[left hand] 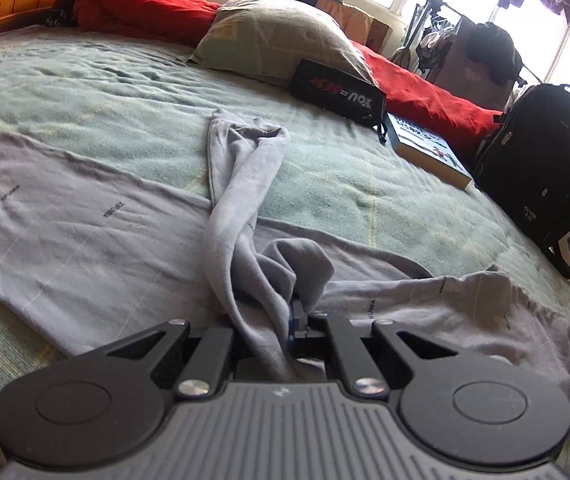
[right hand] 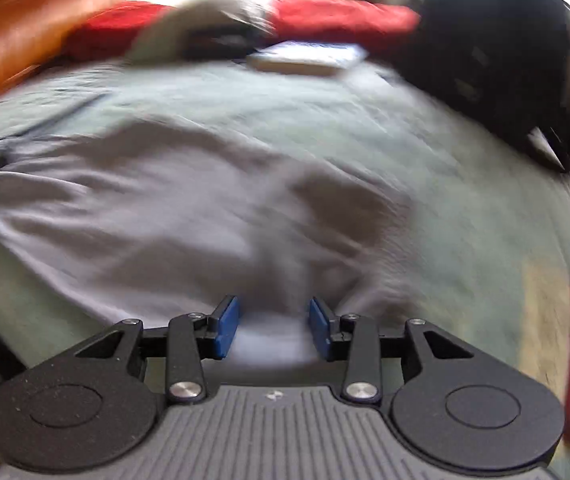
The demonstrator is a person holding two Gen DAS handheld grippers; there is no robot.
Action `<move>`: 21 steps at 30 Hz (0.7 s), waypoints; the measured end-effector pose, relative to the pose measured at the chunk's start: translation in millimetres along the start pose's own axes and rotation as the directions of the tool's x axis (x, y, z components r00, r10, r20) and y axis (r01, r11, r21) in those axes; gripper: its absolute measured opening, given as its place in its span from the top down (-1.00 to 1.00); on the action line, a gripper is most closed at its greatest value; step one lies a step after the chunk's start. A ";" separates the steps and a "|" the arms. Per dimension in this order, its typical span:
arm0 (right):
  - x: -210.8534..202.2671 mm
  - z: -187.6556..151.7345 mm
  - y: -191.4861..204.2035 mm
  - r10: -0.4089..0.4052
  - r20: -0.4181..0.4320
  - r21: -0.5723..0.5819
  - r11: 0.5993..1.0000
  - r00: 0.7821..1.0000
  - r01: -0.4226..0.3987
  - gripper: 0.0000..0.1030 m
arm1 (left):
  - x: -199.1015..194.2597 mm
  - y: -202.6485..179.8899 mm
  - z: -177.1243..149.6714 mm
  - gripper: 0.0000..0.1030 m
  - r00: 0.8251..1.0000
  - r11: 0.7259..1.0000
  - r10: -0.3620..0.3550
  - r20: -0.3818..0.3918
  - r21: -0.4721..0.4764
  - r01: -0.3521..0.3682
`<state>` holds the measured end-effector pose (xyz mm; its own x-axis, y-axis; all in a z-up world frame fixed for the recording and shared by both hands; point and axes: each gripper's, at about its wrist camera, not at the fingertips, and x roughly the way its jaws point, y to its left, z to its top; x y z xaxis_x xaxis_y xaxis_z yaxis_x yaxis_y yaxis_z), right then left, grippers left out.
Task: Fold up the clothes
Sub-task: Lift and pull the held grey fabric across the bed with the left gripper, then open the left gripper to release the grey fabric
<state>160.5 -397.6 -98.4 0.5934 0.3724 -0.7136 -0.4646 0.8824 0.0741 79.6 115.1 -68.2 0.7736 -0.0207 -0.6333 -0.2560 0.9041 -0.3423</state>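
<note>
Grey cotton, a long-sleeved shirt (left hand: 85, 232), lies spread across a pale green bed (left hand: 325, 176) in the left wrist view, its body flat to the left and its hem rumpled to the right. 1 sleeve (left hand: 241, 168) is drawn up into a twisted rope running toward the camera. The left tool (left hand: 291, 320) is clamped shut on a bunch of this fabric, pointing downward just above the bed. Beyond sit a beige pillow (left hand: 269, 40), a red blanket (left hand: 141, 4), a black pouch (left hand: 337, 94), a book (left hand: 429, 148) and a black backpack (left hand: 541, 160).

In the right wrist view, heavily blurred, the same shirt (right hand: 145, 208) covers the left and middle of the bed (right hand: 465, 200). The right tool (right hand: 273, 326) has its 2 blue pads (right hand: 227, 328) standing apart; pale cloth shows between them, but the pads do not appear to press on it. It tilts down toward the bed.

Judging by this, folding has barely begun: no neat fold shows, and the sleeve, sides and hem are all left to do.
</note>
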 end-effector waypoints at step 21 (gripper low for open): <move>-2.2 53.7 51.5 0.027 0.100 -0.014 1.000 0.995 -0.026 -0.41 | -34.6 21.3 20.1 0.03 0.994 0.994 0.099 -0.044 0.045 -0.097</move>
<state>170.6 -337.5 -55.6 0.6435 0.4232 -0.6378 -0.4891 0.8683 0.0827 59.0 143.7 -39.7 0.7183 0.0505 -0.6939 -0.3037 0.9201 -0.2474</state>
